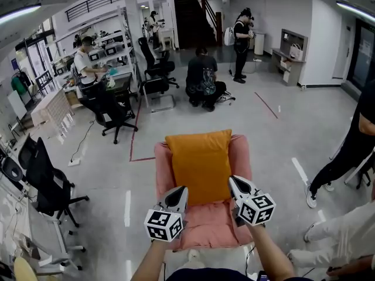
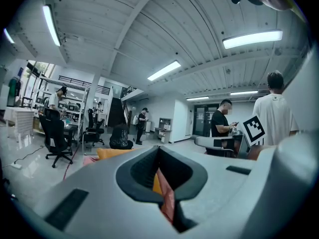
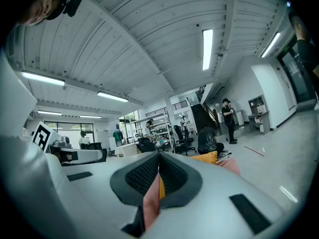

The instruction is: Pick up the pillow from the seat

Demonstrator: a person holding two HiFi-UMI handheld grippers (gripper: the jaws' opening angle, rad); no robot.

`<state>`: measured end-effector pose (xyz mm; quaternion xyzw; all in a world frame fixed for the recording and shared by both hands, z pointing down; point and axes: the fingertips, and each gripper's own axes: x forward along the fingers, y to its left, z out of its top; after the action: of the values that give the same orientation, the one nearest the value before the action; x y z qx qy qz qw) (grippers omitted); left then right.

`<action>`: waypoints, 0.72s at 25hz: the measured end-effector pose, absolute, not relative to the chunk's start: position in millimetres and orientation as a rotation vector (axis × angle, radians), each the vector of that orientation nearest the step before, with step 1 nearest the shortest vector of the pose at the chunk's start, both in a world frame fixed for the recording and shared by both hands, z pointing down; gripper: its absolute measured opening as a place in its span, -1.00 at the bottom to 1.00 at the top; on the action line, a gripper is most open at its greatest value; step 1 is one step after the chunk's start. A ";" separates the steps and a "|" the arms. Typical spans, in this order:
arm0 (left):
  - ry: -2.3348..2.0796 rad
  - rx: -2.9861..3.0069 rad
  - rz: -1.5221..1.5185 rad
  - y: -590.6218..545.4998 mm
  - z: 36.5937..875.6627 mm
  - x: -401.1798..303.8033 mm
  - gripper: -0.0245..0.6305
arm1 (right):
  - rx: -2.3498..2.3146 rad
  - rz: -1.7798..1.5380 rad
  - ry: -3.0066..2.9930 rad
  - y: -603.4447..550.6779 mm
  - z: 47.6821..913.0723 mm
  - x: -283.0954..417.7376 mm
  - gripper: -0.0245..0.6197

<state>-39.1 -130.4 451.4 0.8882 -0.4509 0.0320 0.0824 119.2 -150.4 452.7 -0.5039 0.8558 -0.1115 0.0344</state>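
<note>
An orange pillow (image 1: 201, 164) stands upright against the back of a pink upholstered seat (image 1: 206, 224) in the head view. My left gripper (image 1: 182, 190) hovers over the seat cushion by the pillow's lower left corner, jaws shut and empty. At the pillow's lower right corner my right gripper (image 1: 233, 181) is likewise shut with nothing in it. In the left gripper view the closed left gripper (image 2: 159, 156) has the pillow (image 2: 110, 153) just beyond it. The right gripper view shows the right gripper (image 3: 158, 159) shut, with the pillow (image 3: 207, 158) and the seat (image 3: 230, 166) ahead.
A person in black (image 1: 202, 78) crouches on the floor beyond the seat. Black office chairs (image 1: 50, 183) stand at the left, more by the desks (image 1: 155, 69). A person's legs (image 1: 345, 154) and someone in white trousers (image 1: 343, 233) are close on the right.
</note>
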 end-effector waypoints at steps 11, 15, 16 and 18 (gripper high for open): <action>-1.298 2.605 0.056 -200.7 458.5 -63.8 -0.91 | -1.625 -0.376 2.608 -209.1 463.8 105.1 -0.86; -1.282 2.600 0.063 -215.7 462.8 -68.7 -0.91 | -1.646 -0.392 2.599 -222.3 467.9 102.6 -0.86; -1.279 2.597 0.067 -218.8 464.4 -69.5 -0.91 | -1.650 -0.398 2.596 -225.6 468.8 102.5 -0.86; -1.275 2.591 0.069 -225.3 467.1 -72.2 -0.91 | -1.653 -0.405 2.592 -232.2 470.2 100.5 -0.86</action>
<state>-72.2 -225.3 467.1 0.8898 -0.4379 0.0236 0.1263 100.5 -232.2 470.2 -0.5330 0.8358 -0.1304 0.0202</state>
